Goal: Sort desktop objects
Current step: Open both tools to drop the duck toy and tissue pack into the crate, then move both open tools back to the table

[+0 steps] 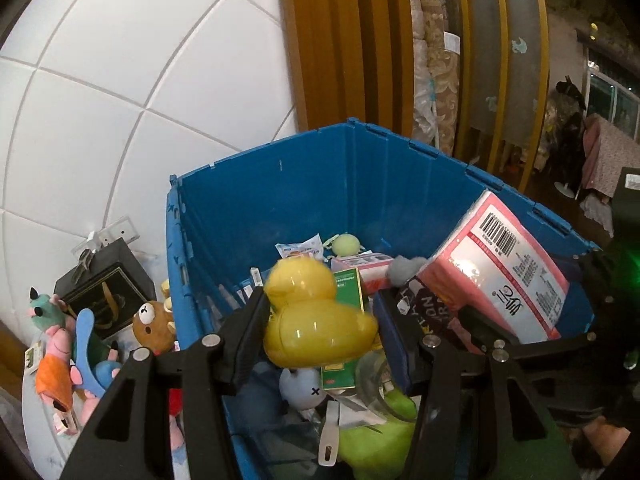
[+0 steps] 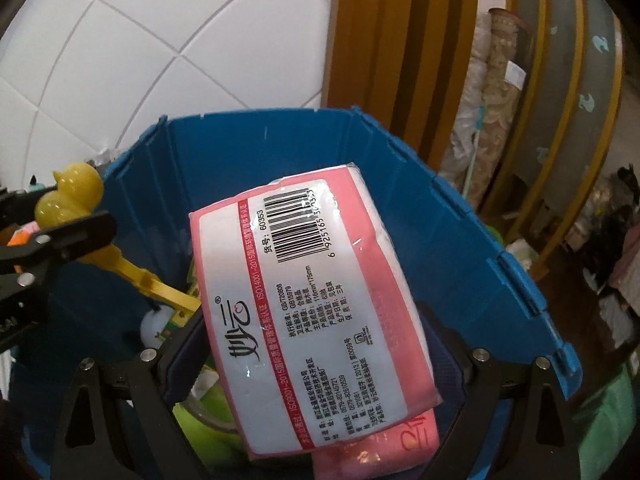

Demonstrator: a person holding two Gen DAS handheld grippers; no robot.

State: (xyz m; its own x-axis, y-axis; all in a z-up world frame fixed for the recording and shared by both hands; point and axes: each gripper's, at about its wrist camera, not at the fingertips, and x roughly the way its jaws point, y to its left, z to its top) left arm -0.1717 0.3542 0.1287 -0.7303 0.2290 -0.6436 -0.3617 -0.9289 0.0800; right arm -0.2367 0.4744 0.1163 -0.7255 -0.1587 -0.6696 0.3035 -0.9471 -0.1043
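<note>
A yellow duck-shaped toy [image 1: 316, 312] with a long yellow handle [image 2: 156, 284] hangs over the blue crate [image 1: 360, 184]. It sits between the fingers of my left gripper [image 1: 324, 300]. The left pad touches it, a sliver of gap shows at the right pad, and the duck looks blurred. My right gripper [image 2: 316, 324] is shut on a pink and white tissue pack [image 2: 312, 300] held tilted inside the crate [image 2: 240, 152]. In the left wrist view that pack [image 1: 504, 268] leans at the crate's right side, beside my left gripper.
The crate holds a green box [image 1: 348, 288], a grey-blue plush [image 1: 300, 392], a green plush [image 1: 372, 444] and small packets. Left of it lie a brown bear plush [image 1: 152, 320], other soft toys [image 1: 60, 344] and a black box [image 1: 104, 288]. A white tiled wall stands behind.
</note>
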